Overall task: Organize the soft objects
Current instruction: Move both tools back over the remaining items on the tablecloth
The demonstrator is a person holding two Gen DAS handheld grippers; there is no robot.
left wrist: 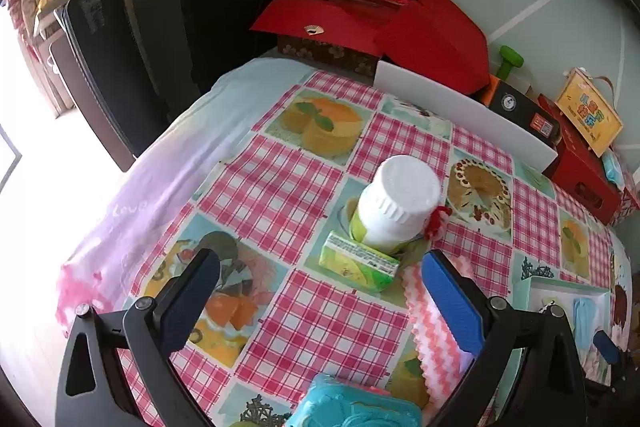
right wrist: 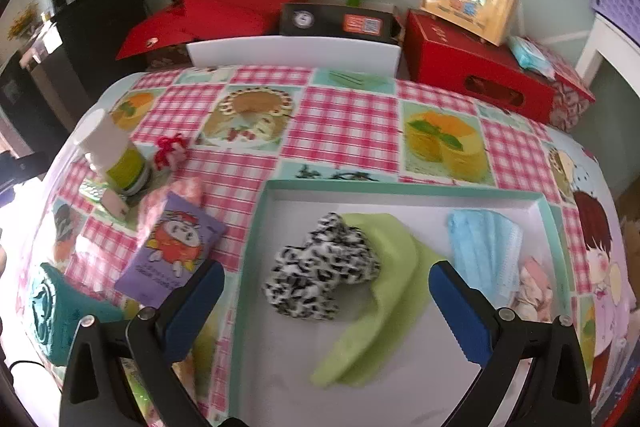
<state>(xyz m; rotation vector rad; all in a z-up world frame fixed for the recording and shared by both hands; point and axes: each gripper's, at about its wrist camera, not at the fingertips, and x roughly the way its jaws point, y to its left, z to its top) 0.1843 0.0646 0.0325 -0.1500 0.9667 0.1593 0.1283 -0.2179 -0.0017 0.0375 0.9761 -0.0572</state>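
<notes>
Hovering over the tray, the right tongs gape empty above a spotted scrunchie, green cloth and blue mask; left tongs hang open over the worktop near a bottle

Left gripper & right gripper both spread wide, empty, angled downward.
</notes>
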